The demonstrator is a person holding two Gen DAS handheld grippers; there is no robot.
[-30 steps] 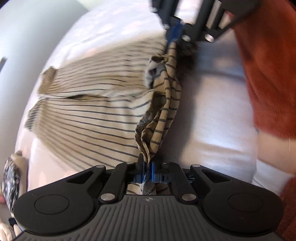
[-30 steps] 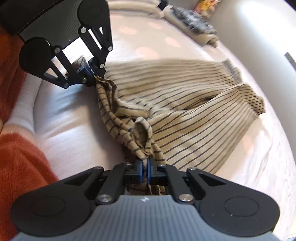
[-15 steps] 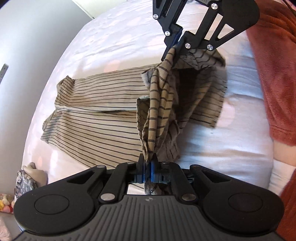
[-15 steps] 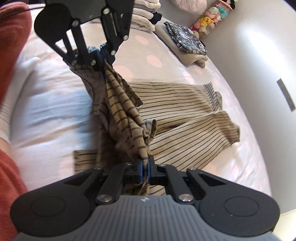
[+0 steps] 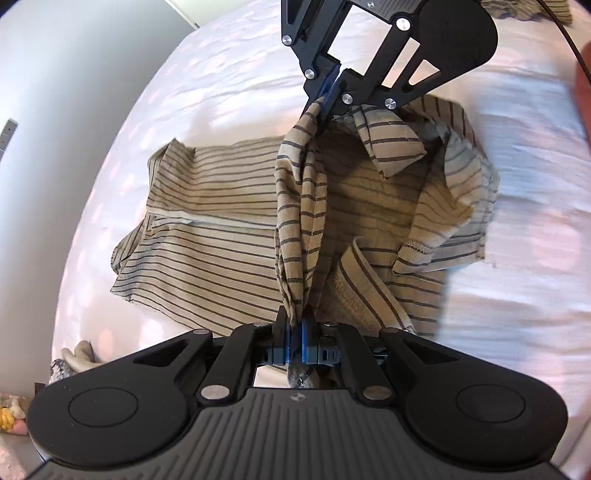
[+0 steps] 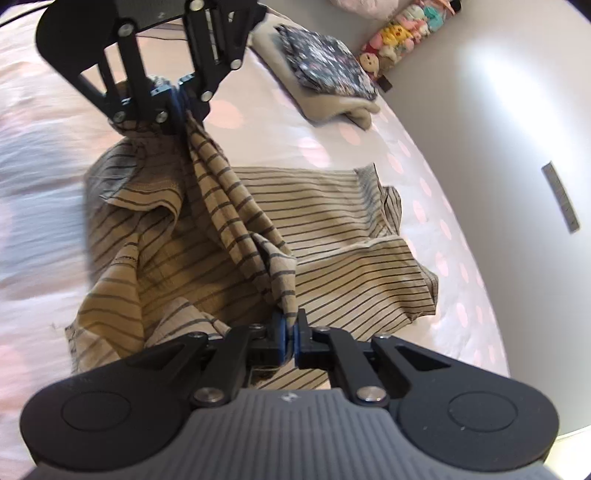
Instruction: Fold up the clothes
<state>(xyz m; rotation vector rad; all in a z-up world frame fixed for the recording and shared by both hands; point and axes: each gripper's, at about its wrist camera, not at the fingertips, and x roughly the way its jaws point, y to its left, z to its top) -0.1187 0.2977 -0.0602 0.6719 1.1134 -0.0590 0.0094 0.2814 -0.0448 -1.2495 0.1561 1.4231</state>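
Striped trousers (image 5: 229, 236) lie on a white bedsheet with pale pink dots (image 5: 221, 74), legs spread flat toward the wall side, waist end raised clear of the sheet. Left gripper (image 5: 297, 332) is clamped on one bunched corner of the waistband; right gripper (image 6: 290, 332) is clamped on the opposite corner. Each appears in the other's view at the far end of a taut, rope-like band of fabric, so the waist edge is stretched between them. Judgement: this two-point hold is chosen to keep the lifted edge straight, so it can be carried over the legs and laid down as a clean fold rather than a heap.

Below the stretched band the seat of the garment sags in loose folds, one flap turned over on itself; this slack may crease if lowered without tension. Leg hems are slightly crumpled at the far end.

A folded dark floral garment (image 6: 328, 62) on a beige one rests further up the bed, well apart. Soft toys (image 6: 402, 33) line the wall.
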